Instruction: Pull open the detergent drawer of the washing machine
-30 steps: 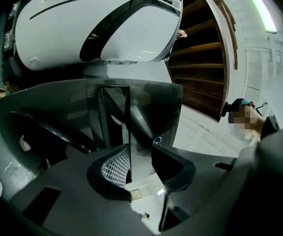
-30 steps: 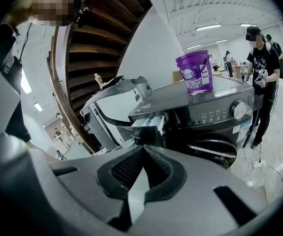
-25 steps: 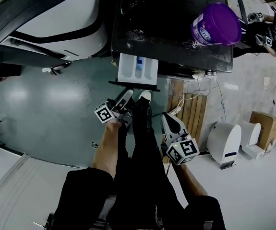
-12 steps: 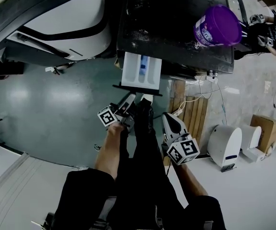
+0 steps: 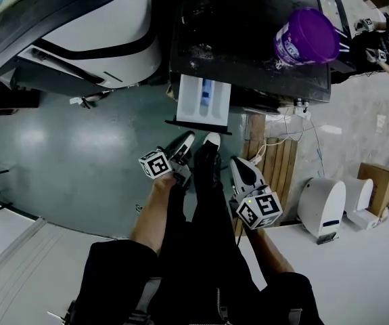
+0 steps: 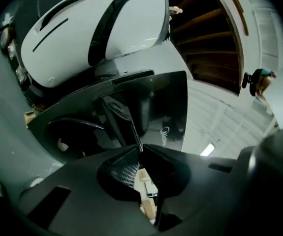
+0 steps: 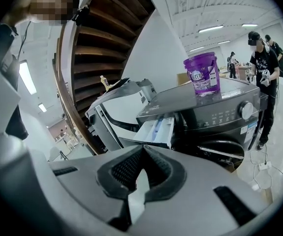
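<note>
The dark washing machine stands at the top of the head view. Its white detergent drawer is pulled out over the floor, with blue in one compartment. My dark left gripper hangs just below the drawer's front and clear of it. Its jaws are closing, tips nearly together, nothing between them. From the left gripper view I see the drawer from underneath. My pale right gripper is held lower right, shut and empty, and looks at the open drawer.
A purple bucket sits on the machine's top. A white machine stands to its left. A wooden pallet, cables, a white appliance and a cardboard box lie to the right. Another person stands beside the machine.
My left gripper has drawn a little back and down from the drawer's front, and its jaws have come together. The drawer stays out. The right gripper has not moved.
</note>
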The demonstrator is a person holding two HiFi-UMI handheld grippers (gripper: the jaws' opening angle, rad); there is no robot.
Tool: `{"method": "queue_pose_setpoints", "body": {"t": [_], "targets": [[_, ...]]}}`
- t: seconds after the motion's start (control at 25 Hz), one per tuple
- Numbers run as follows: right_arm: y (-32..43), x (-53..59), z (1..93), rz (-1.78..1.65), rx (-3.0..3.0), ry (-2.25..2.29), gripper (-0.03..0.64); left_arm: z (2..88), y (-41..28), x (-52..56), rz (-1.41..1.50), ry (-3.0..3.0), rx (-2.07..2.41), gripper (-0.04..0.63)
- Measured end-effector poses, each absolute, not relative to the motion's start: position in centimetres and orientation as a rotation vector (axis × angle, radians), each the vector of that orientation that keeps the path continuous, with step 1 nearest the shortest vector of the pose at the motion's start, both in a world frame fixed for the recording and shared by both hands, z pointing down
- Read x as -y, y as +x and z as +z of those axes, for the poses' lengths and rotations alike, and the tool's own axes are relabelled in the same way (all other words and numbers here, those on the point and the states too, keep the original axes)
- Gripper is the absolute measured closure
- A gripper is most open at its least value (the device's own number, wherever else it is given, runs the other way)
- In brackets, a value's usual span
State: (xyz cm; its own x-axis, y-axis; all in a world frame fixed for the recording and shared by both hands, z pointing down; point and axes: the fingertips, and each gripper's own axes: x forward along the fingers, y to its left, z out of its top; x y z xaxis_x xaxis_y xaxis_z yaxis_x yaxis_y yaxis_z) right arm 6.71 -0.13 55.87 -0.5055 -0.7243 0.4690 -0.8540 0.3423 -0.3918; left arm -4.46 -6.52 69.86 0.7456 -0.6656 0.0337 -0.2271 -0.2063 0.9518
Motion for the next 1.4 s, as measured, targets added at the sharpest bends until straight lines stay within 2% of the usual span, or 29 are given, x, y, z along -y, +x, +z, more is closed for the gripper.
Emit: {"method": "queue_pose_setpoints", "body": {"t": [0.76,1.4], "targets": [[4.8,3.0,50.2,0.728,2.527,1.484,0.611,58.6,-6.9,3.1,0.191,2.378,0.777,0.578],[5.1,5.1,42.7,0.43,2.619,1.542,0.611,45.8,-8.7,6.8,0.243,2.733,1.042,0.578]]}}
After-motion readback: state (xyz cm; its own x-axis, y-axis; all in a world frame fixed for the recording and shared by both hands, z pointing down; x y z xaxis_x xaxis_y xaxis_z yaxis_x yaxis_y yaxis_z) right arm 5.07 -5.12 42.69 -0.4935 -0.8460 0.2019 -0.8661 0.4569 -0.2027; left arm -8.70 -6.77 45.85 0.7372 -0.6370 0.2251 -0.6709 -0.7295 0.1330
